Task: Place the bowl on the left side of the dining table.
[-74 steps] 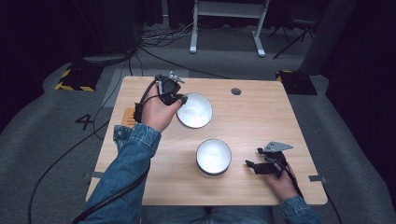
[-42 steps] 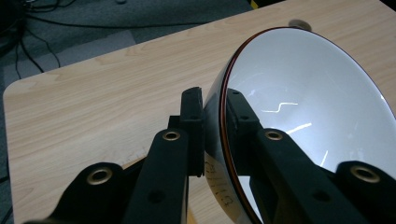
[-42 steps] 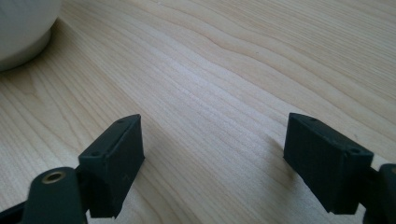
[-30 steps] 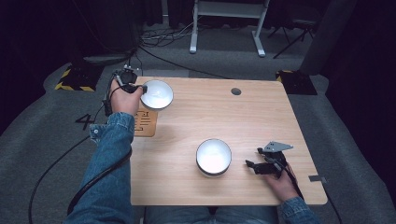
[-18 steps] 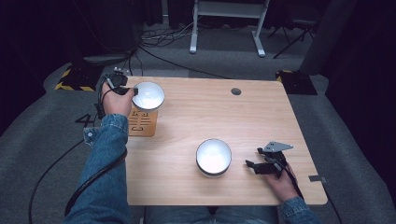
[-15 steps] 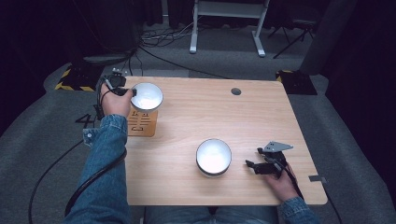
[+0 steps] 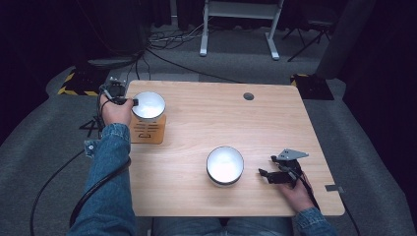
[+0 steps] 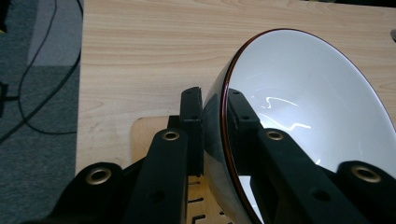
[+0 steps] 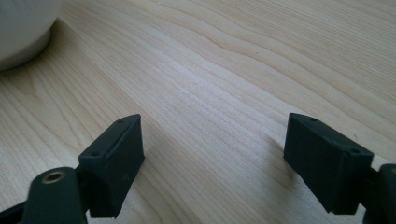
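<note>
Work in hand: the left gripper (image 7: 129,102) carries a white bowl (image 7: 148,104) with a dark outside and a thin red rim line, over a slotted wooden rack (image 7: 147,131) at the far left of the surface (image 7: 275,123).
Left fingers: clamped on the bowl's rim, one finger (image 8: 192,121) on the dark outer wall, the other inside against the white.
Bowl position: held tilted, nearly on edge in the left gripper view, above the rack; whether it touches the rack cannot be told.
Right gripper (image 7: 269,175): rests low at the near right of the surface, fingers wide apart, nothing between them.
Second bowl (image 7: 224,165): white, upright on the surface near centre, just left of the right gripper, apart from it.
Progress (judgement): first bowl lifted and brought to the rack; seating it in a slot and letting go are left. Second bowl not yet picked up.
Hidden or unclear: rack slots mostly covered by the bowl and the fingers; the far part of the rack lies under the bowl in the high view; the second bowl is cut off at the corner of the right gripper view.
</note>
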`<move>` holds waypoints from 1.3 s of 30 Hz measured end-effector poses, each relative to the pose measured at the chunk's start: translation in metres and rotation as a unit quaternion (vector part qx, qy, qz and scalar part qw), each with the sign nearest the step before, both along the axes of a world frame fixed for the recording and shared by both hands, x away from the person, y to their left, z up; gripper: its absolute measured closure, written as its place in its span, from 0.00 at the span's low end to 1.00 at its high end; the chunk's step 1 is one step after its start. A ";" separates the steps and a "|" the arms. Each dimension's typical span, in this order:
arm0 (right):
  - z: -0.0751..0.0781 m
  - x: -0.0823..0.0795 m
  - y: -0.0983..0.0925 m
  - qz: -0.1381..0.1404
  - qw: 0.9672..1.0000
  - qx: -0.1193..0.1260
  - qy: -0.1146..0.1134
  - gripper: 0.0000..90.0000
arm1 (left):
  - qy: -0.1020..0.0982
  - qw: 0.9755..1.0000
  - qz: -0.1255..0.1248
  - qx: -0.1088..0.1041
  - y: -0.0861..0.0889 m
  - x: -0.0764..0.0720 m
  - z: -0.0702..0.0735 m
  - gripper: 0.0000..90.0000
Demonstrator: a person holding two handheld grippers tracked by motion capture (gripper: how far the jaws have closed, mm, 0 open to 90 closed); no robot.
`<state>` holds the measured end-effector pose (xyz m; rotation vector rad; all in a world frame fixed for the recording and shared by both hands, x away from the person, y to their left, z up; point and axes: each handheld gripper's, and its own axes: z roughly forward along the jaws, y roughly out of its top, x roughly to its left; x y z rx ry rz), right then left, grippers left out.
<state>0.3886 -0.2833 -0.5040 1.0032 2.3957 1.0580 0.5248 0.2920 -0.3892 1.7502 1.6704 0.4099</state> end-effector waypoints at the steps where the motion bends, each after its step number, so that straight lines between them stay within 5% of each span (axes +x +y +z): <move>1: 0.000 0.000 0.000 0.000 1.000 0.000 0.000 0.22 | 0.000 1.000 0.000 0.000 0.000 0.000 0.000 0.89; 14: 0.000 0.000 0.000 0.000 1.000 0.000 -0.001 0.22 | 0.020 1.000 0.013 0.004 0.009 0.000 -0.022 0.88; 29: 0.000 0.000 0.000 -0.001 1.000 0.000 -0.001 0.22 | 0.035 0.998 0.024 -0.038 0.015 0.000 -0.045 0.88; 39: 0.000 0.000 0.000 0.001 1.000 -0.004 -0.002 0.22 | 0.045 0.998 0.025 -0.024 0.019 0.001 -0.053 0.88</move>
